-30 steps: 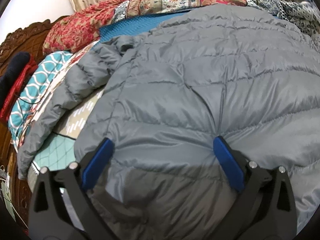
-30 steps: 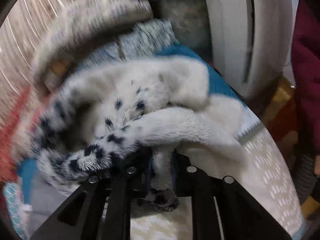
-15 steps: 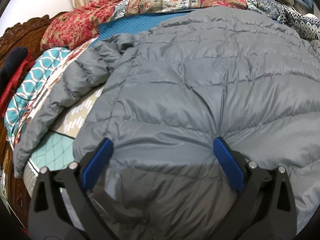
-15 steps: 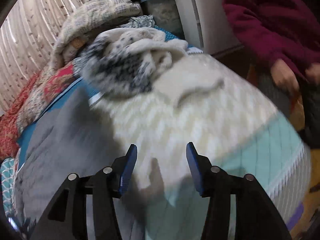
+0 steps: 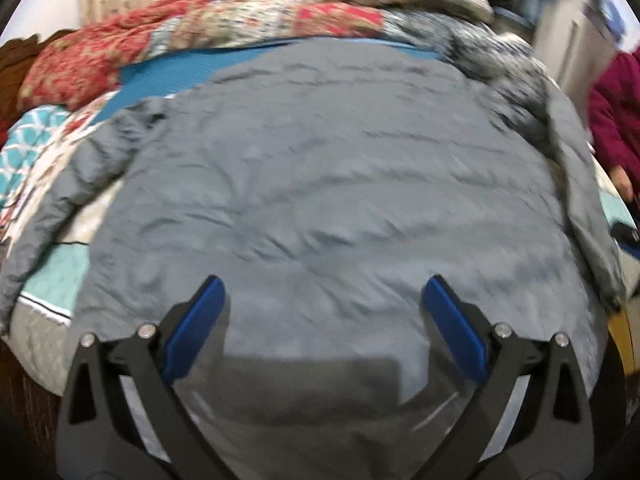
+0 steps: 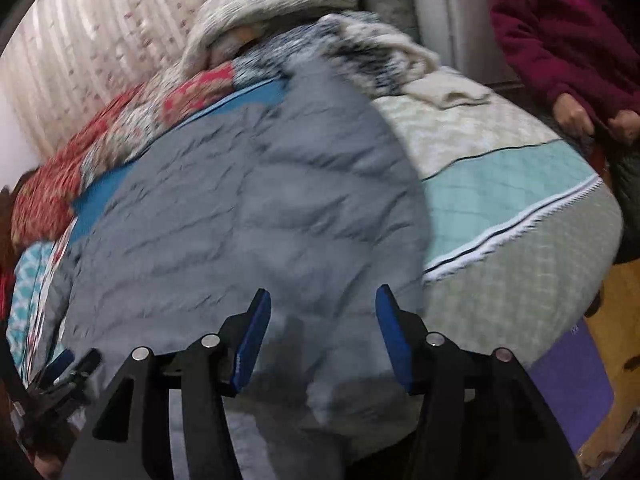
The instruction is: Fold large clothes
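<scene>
A large grey quilted puffer jacket (image 5: 328,184) lies spread flat on the bed, one sleeve (image 5: 52,208) trailing to the left. It also shows in the right wrist view (image 6: 248,216). My left gripper (image 5: 322,292) is open wide and empty, just above the jacket's near hem. My right gripper (image 6: 320,304) is open and empty over the jacket's right near part. The left gripper (image 6: 68,364) shows at the lower left of the right wrist view.
A white spotted fleece (image 6: 384,56) lies heaped at the far right of the bed. Red floral quilts (image 5: 120,56) are piled along the far side. The bed cover (image 6: 500,184) lies beside the jacket. A person in a maroon top (image 6: 568,32) stands at the right.
My right gripper let go of the spotted fleece, opened, and swung left over the grey jacket. My left gripper drew back, so more of the jacket shows.
</scene>
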The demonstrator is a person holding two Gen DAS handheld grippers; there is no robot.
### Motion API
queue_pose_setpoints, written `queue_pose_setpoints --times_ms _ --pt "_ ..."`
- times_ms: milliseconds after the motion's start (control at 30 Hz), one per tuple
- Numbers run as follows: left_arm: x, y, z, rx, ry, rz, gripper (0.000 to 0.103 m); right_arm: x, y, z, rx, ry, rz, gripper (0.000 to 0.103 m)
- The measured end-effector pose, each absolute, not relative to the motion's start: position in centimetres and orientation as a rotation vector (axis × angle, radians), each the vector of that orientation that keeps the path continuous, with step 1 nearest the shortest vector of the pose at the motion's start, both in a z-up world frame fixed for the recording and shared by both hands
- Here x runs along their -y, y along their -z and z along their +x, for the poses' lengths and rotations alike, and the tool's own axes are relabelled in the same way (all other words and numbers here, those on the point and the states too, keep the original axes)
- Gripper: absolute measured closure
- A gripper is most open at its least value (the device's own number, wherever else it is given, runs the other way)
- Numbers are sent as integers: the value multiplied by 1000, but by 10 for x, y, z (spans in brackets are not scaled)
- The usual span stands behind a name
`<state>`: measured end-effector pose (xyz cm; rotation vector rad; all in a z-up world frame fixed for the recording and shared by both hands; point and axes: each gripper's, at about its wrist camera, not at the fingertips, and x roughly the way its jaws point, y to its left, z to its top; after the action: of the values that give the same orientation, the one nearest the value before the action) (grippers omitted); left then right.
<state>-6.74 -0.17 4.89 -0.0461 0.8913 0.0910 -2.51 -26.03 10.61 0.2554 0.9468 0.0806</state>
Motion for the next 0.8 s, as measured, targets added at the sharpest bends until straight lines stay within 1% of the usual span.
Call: queue_pose_setpoints --times_ms 167,267,600,800 --pt "10 -42 -73 -901 -69 -26 6 234 -118 -31 -916 -161 184 50" --pt "5 -41 -72 -910 -81 -41 6 226 -116 -31 -928 -177 168 50" --pt "3 -45 -71 -892 -85 -19 6 225 -118 -33 -911 -181 149 50" --pt "3 -59 -71 -876 -76 -17 6 232 -127 -46 -890 -224 146 50"
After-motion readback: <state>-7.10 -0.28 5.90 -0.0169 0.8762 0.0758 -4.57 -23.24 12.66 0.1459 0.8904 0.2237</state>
